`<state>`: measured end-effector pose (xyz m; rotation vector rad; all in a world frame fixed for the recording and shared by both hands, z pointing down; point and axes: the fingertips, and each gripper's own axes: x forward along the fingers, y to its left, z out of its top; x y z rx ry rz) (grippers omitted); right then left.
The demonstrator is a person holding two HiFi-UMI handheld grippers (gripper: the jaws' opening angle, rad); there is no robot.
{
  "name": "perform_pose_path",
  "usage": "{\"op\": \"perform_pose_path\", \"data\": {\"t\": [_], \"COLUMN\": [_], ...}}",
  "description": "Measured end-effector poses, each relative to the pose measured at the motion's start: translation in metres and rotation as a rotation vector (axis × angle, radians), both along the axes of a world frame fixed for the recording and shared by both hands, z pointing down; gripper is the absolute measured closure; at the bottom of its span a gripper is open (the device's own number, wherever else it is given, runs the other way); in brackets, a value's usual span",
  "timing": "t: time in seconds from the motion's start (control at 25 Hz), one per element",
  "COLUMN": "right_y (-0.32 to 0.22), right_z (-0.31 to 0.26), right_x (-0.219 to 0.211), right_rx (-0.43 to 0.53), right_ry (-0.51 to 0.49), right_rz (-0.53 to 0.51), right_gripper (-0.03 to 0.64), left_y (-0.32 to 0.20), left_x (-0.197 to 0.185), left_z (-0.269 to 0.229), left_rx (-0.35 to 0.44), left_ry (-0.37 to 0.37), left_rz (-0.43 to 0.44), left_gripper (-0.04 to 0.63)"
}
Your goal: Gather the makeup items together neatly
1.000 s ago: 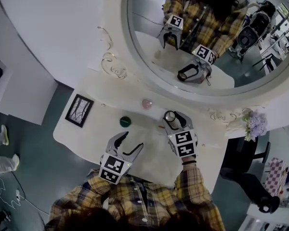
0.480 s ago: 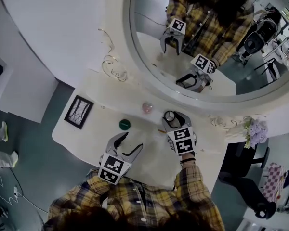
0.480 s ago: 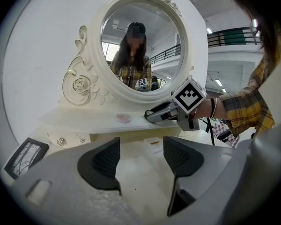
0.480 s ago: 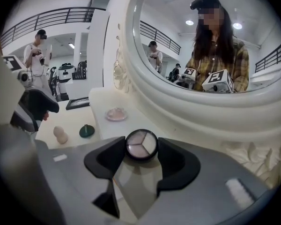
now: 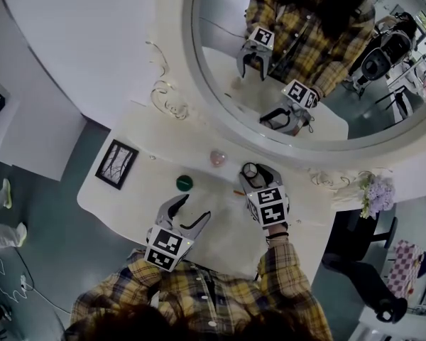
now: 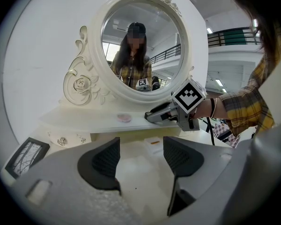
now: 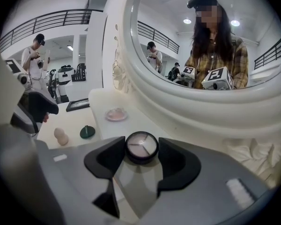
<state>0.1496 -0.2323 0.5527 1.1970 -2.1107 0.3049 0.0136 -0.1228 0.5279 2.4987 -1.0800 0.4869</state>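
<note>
The right gripper (image 5: pixel 260 177) was closed on a round compact (image 7: pixel 141 146). Its two dark pads (image 7: pixel 107 161) pressed on the compact's opposite sides, so the jaws stood partly apart at the width of the case. The clear lid faced up and showed pale powder in segments. Gripper and compact were at the front edge of the raised shelf (image 5: pixel 192 144) that ran along the back of the bench (image 5: pixel 138 190), under the round mirror (image 5: pixel 305 62) and right of the middle. I could not tell whether the compact rested on the shelf or hung just above it.

A small pink dish (image 7: pixel 116 114) lay on the same shelf, near the compact and to its left. A dark green lid (image 5: pixel 184 182) sat on the lower bench surface, just in front of the shelf and further left. A beige sponge (image 7: pixel 61 136) stood beside the lid in the right gripper view. A black picture frame (image 5: pixel 116 163) lay at the left end of the bench.

The left gripper (image 6: pixel 141 146) was held over the front edge of the bench, well apart from the compact. Its jaws were wide apart with only bare bench surface between them.
</note>
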Motion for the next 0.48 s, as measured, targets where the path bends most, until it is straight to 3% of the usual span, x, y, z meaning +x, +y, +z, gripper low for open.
{"op": "perform_pose_path", "data": {"t": [0.48], "right_y": [0.0042], "right_z": [-0.0087], "right_x": [0.0007], "right_rx": [0.016], "right_ry": [-0.012], "right_rz": [0.011], "right_gripper": [0.388], "left_y": [0.0054], "left_x": [-0.0067], "left_z": [-0.0046], "left_rx": [0.006], "left_ry": [0.004], "left_rz": [-0.018], "left_gripper": [0.314]}}
